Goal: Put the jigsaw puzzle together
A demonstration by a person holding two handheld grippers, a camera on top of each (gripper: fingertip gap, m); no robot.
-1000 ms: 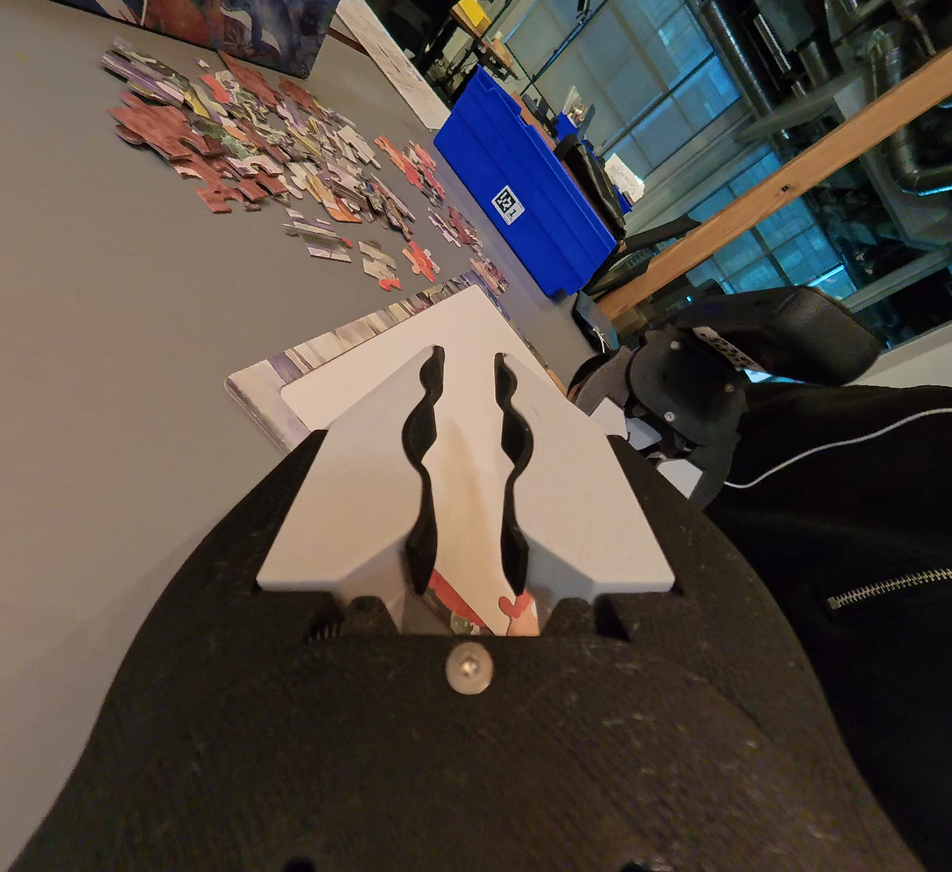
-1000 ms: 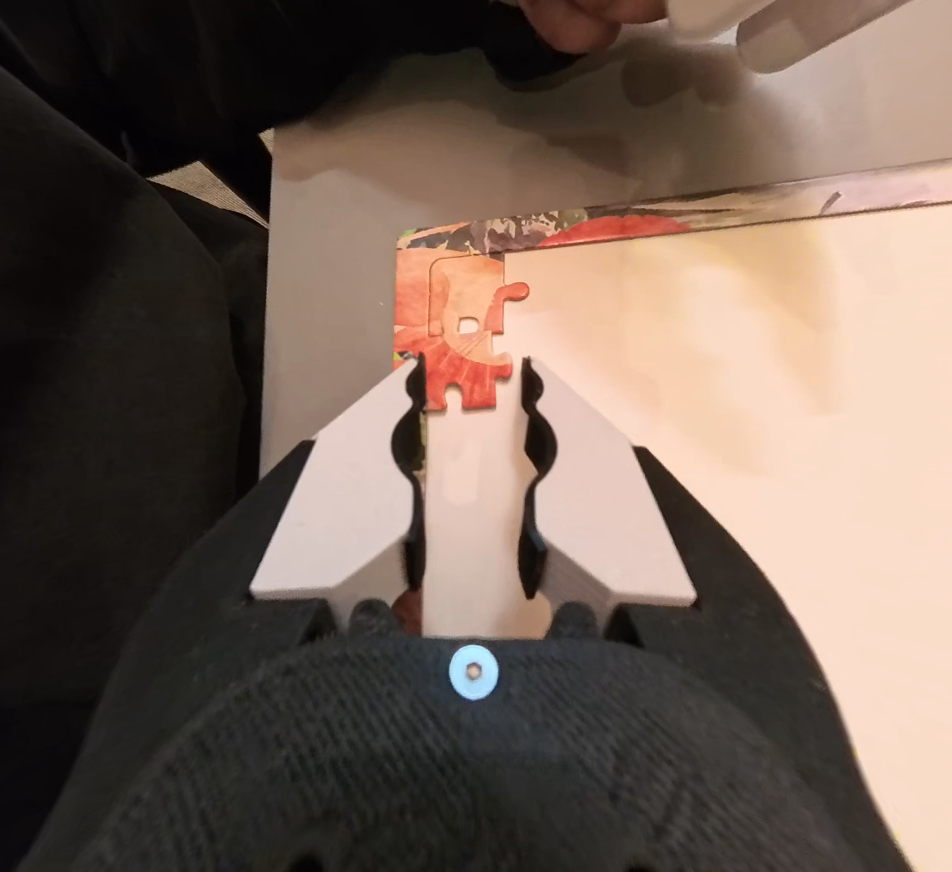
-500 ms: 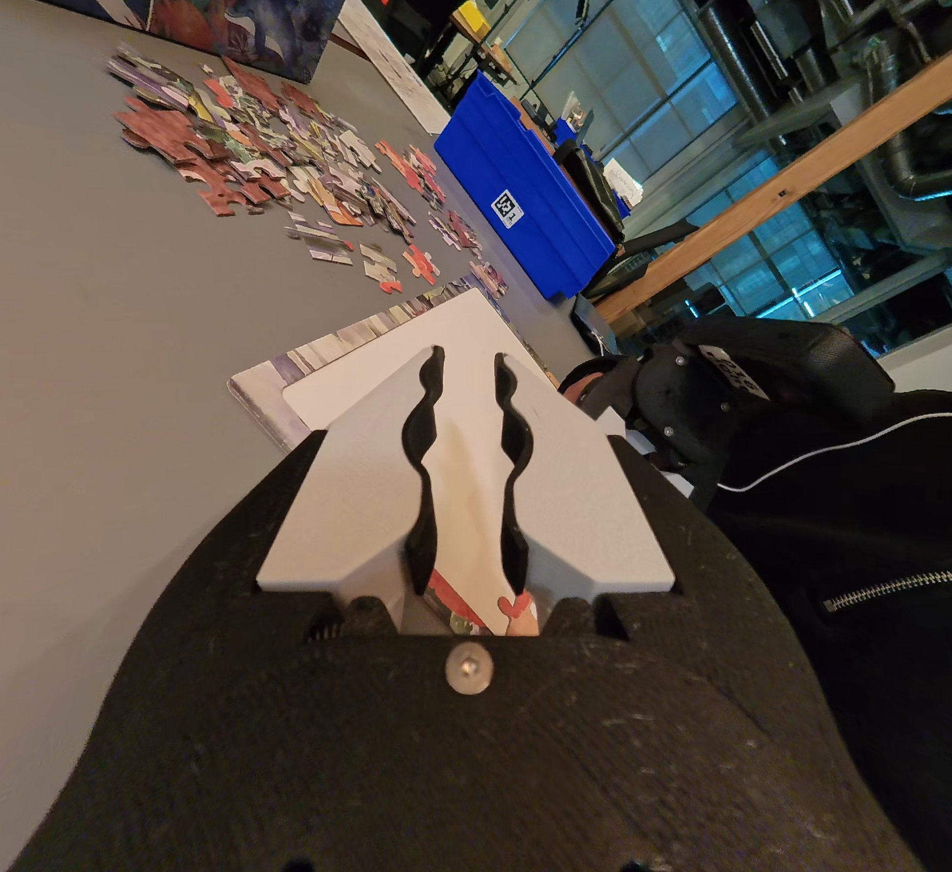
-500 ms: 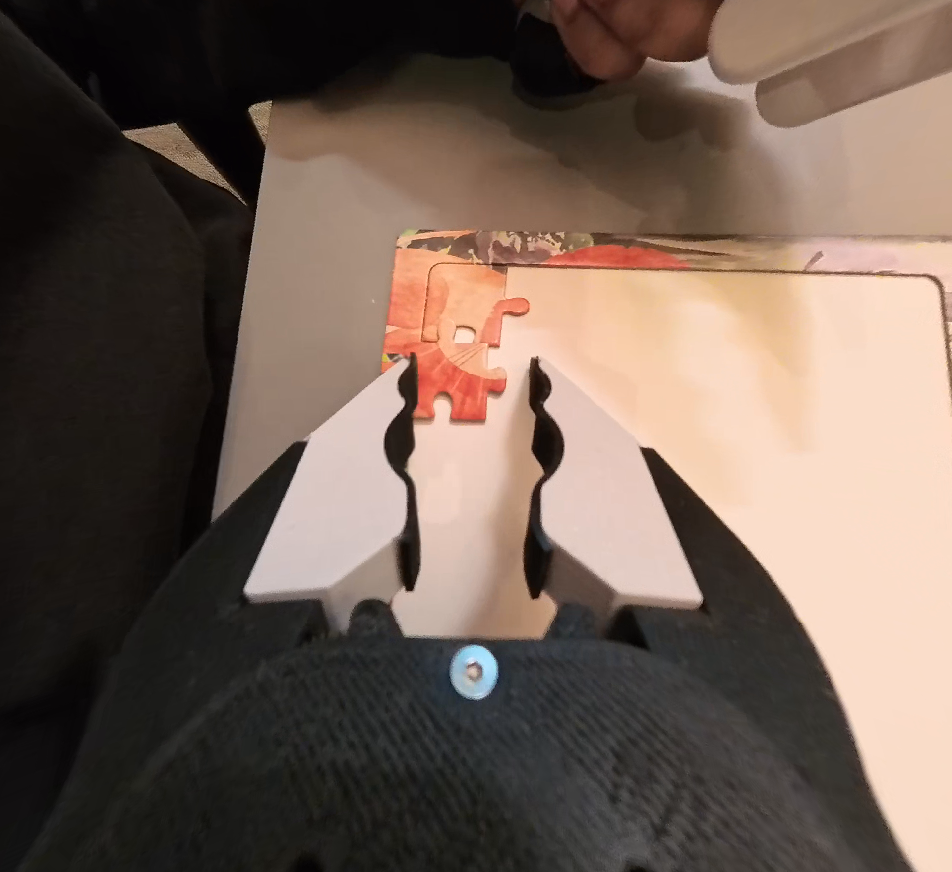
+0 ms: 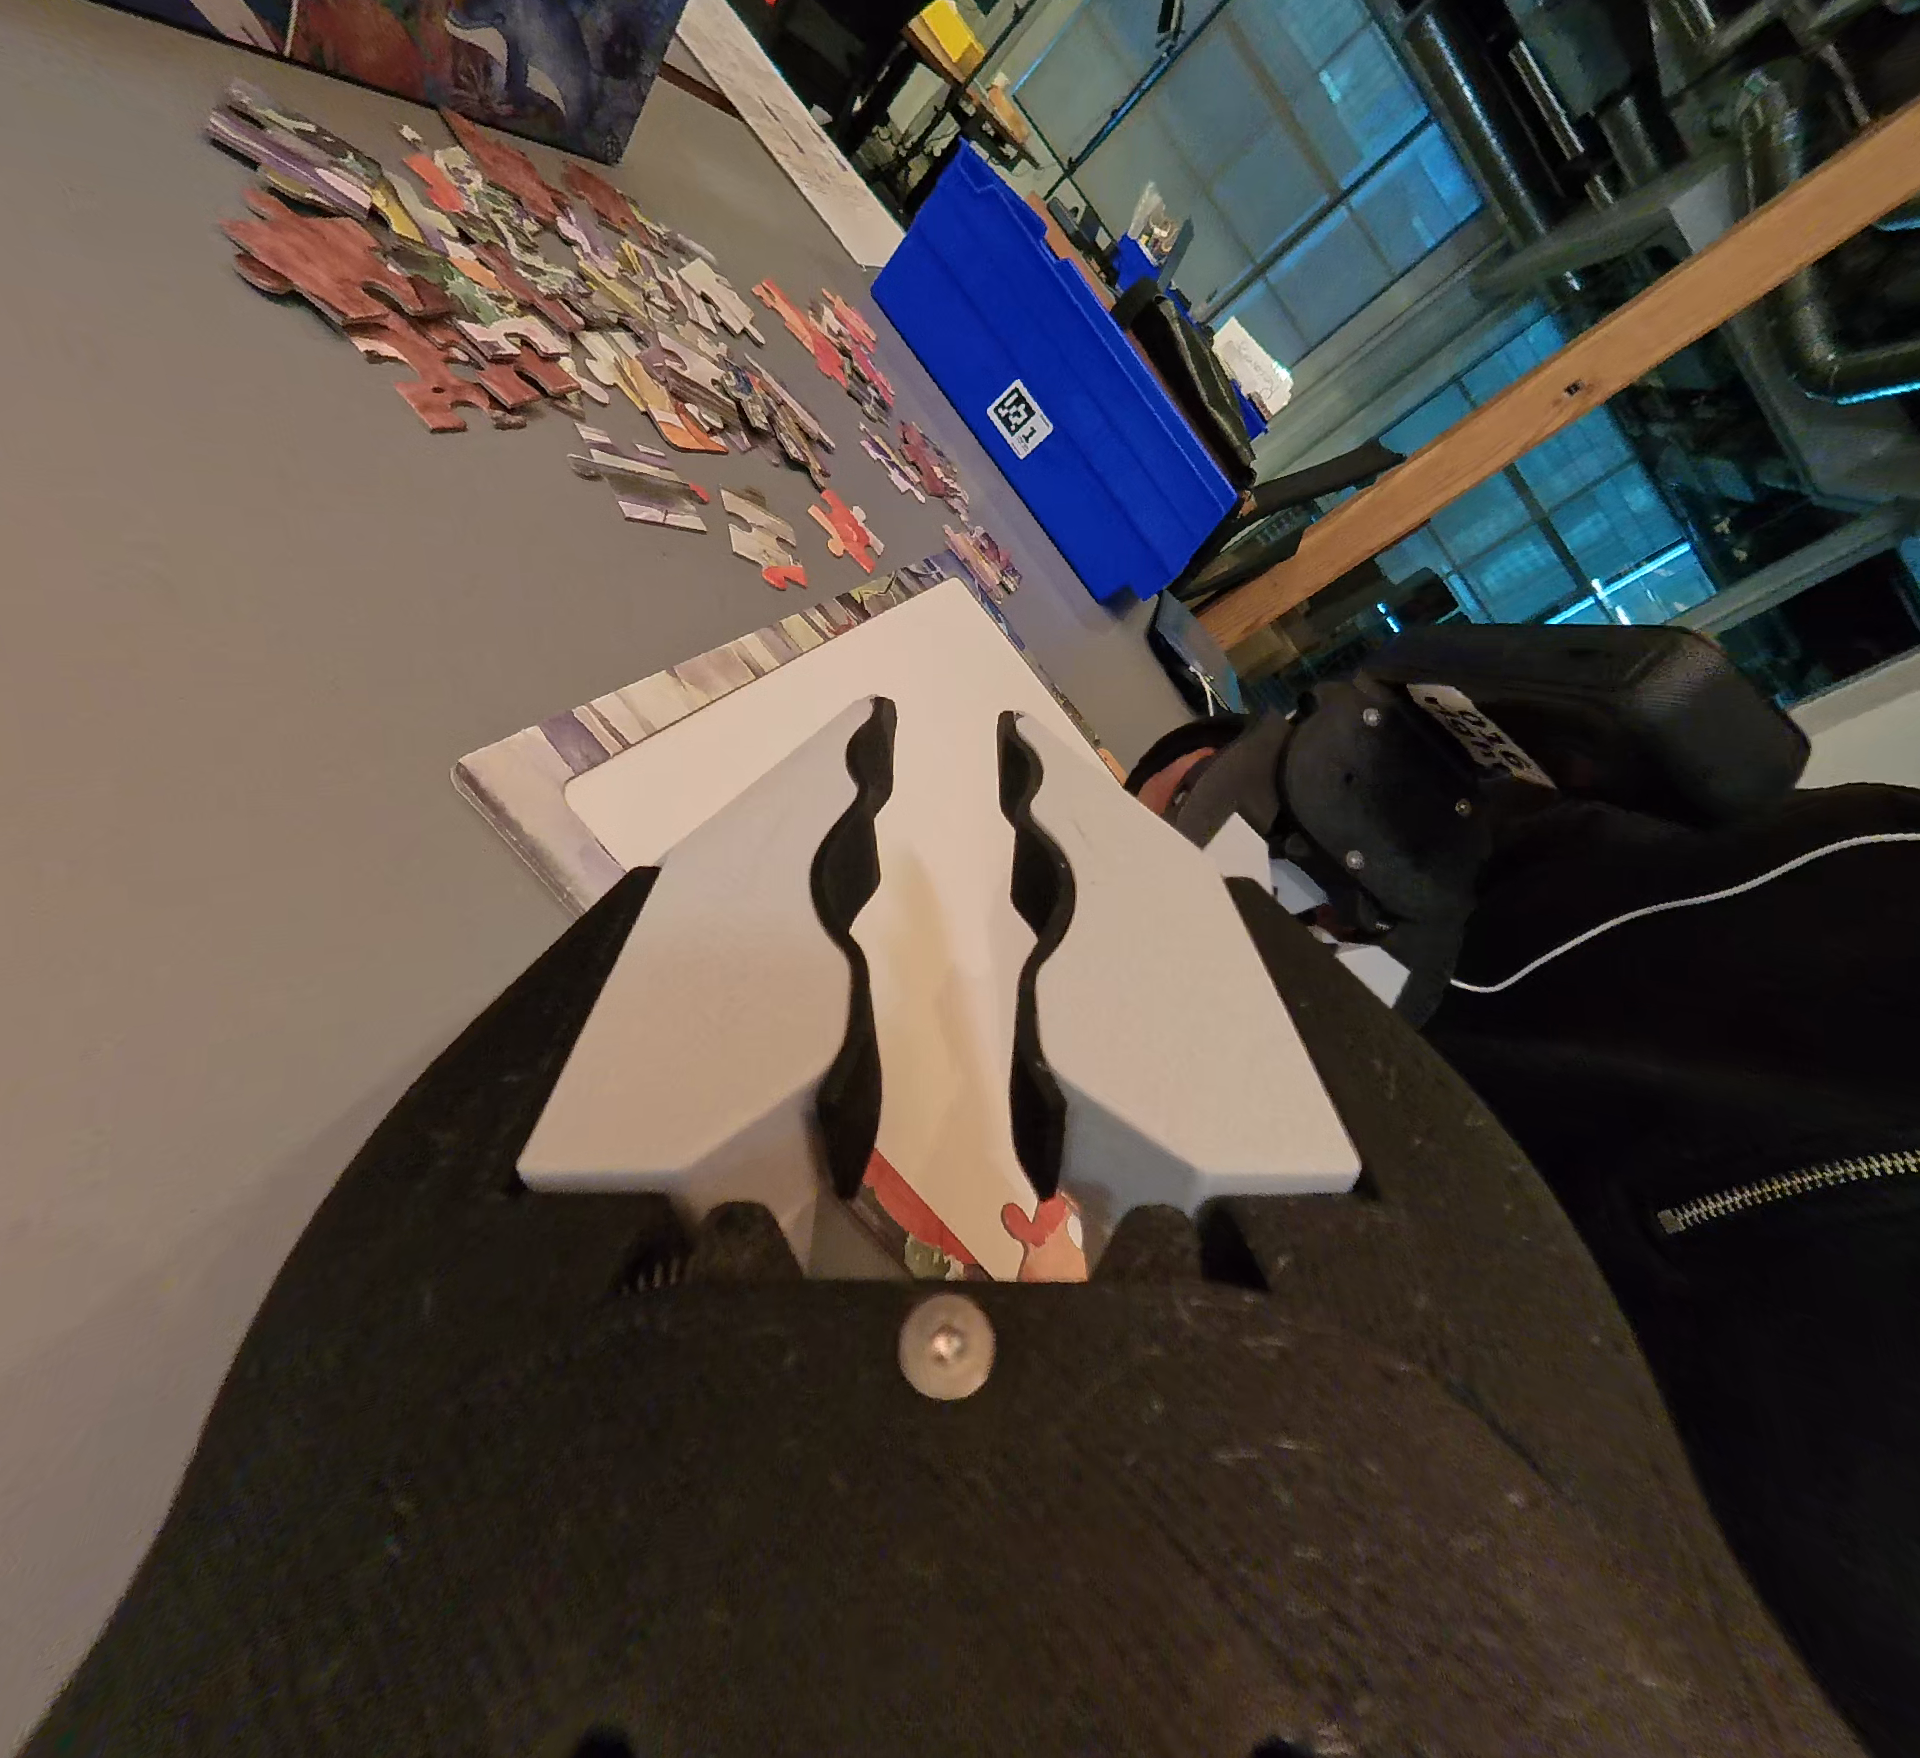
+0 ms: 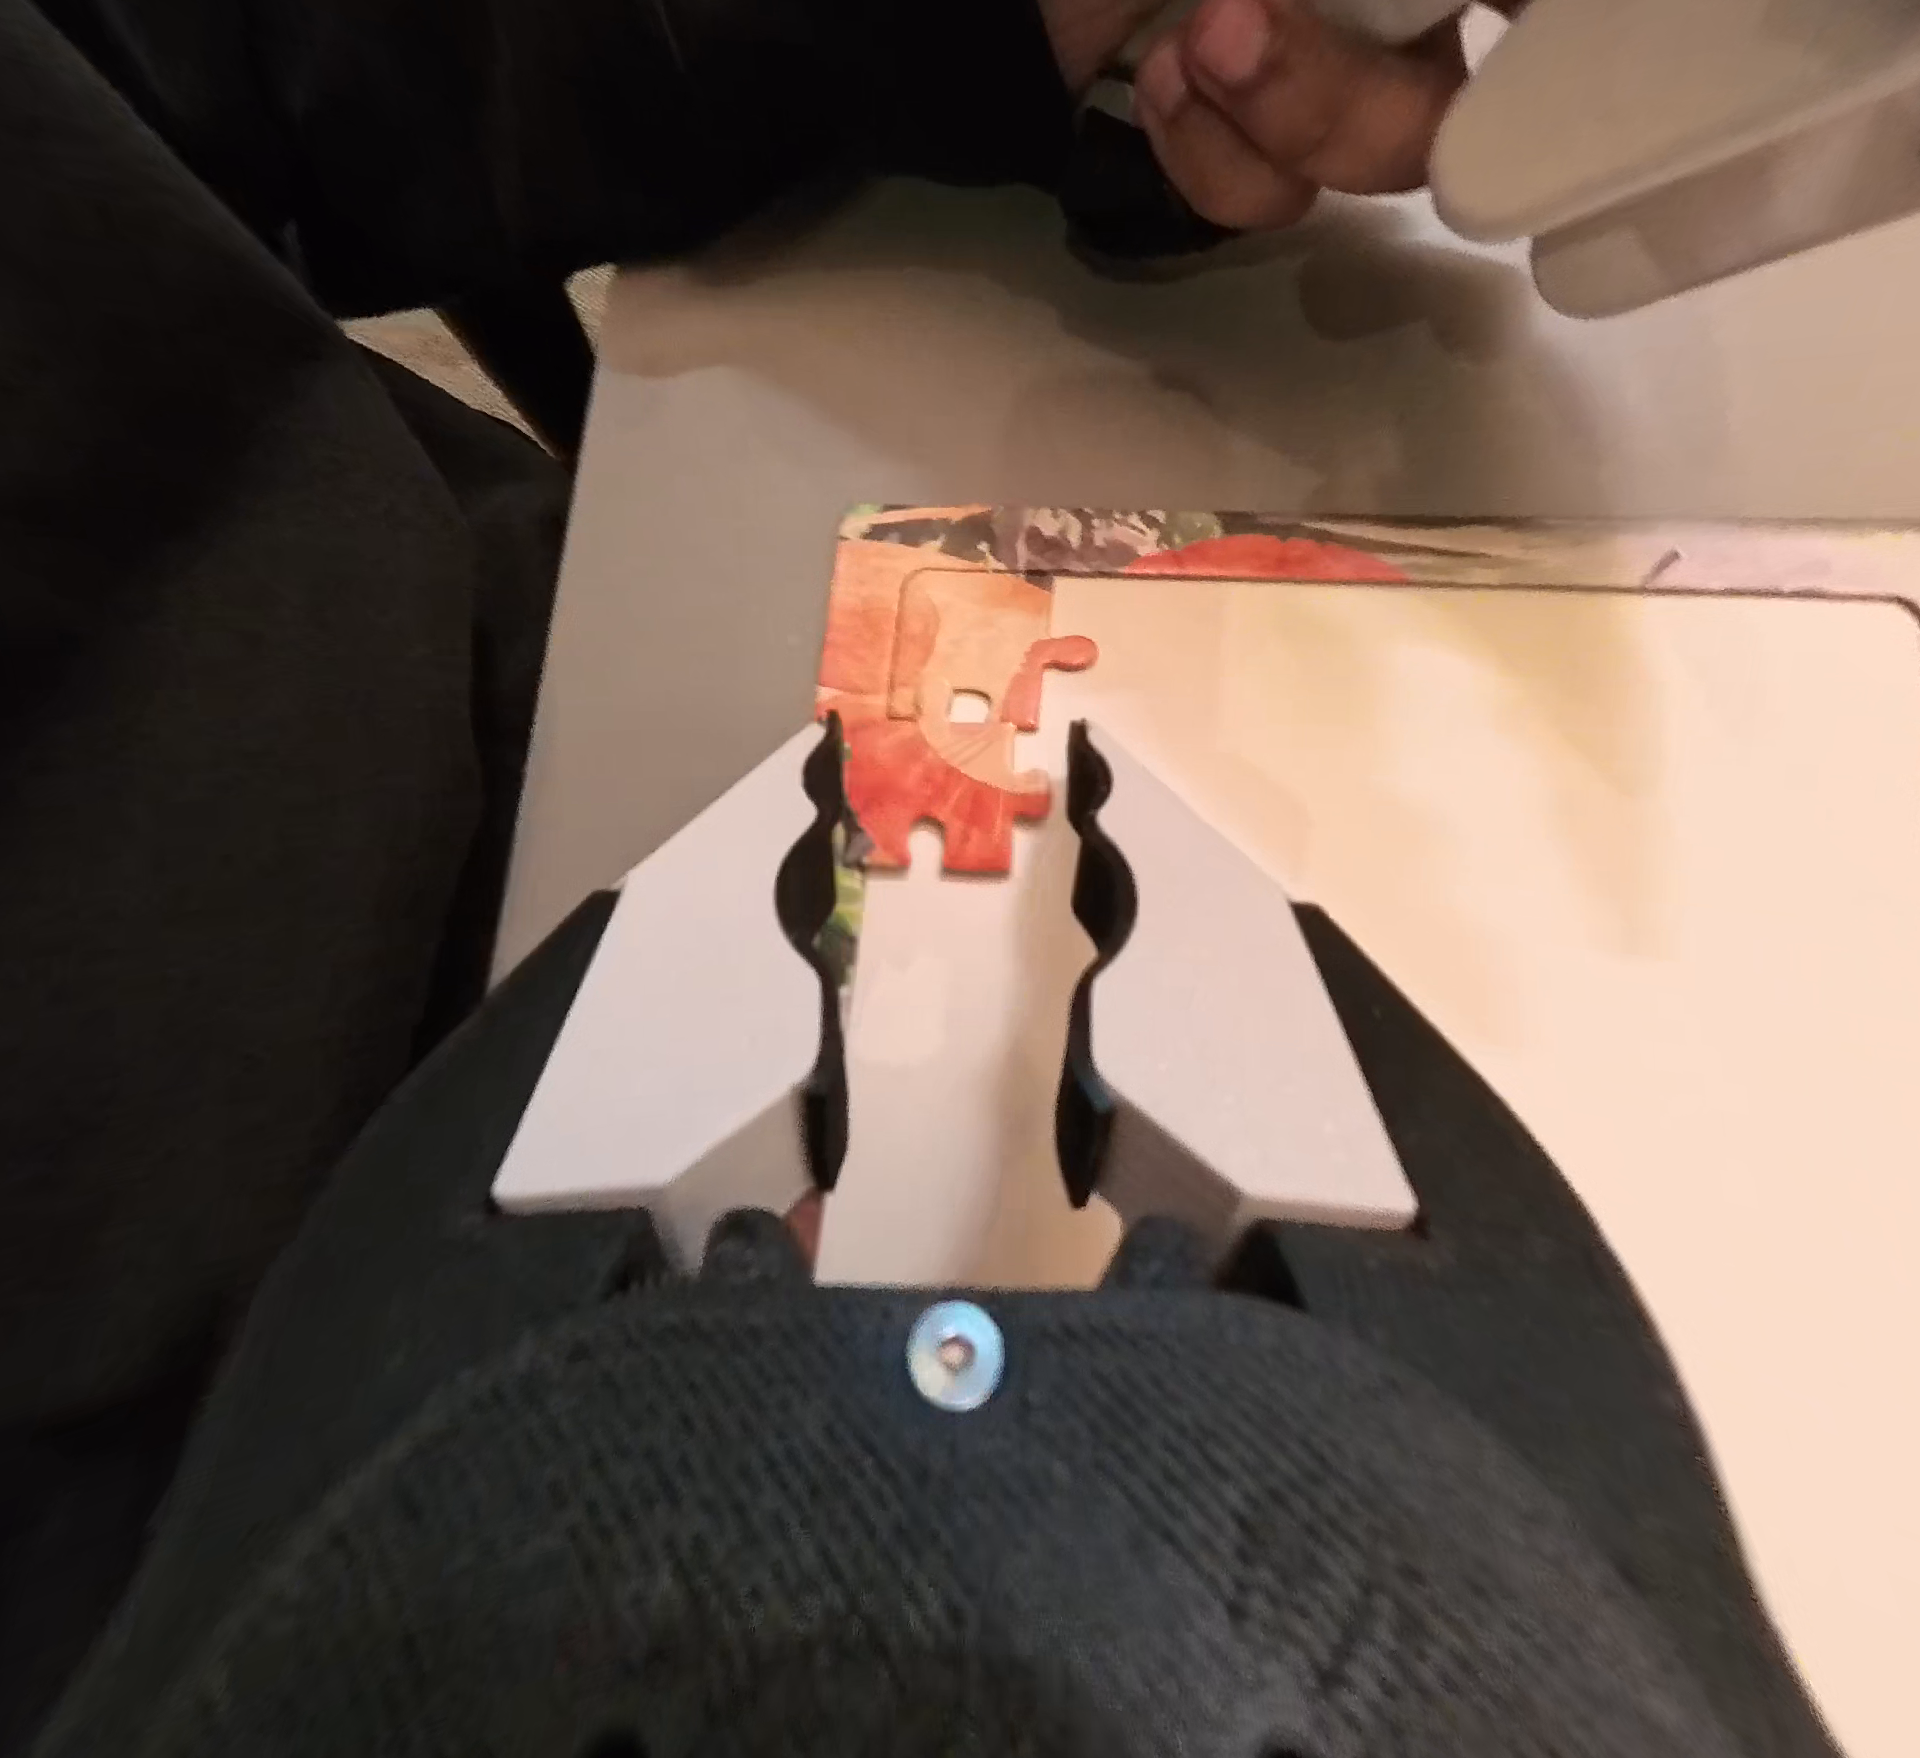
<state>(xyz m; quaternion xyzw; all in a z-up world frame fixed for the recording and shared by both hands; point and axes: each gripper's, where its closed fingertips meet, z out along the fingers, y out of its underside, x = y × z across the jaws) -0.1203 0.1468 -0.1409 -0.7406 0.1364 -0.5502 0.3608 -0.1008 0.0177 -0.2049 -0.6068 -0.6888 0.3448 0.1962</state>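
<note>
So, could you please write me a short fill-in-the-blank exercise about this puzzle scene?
1. The bin beyond the loose pieces is coloured ____.
2. The orange pieces sit in a ____ of the puzzle tray.
3. The right gripper holds ____.
4. The loose pieces lie on a ____ table.

Missing words: blue; corner; nothing; grey

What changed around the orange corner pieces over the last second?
The right gripper drew back slightly from the orange corner pieces, jaws open and empty throughout. The left gripper stayed open over the puzzle tray; the loose pieces lay untouched.
</note>
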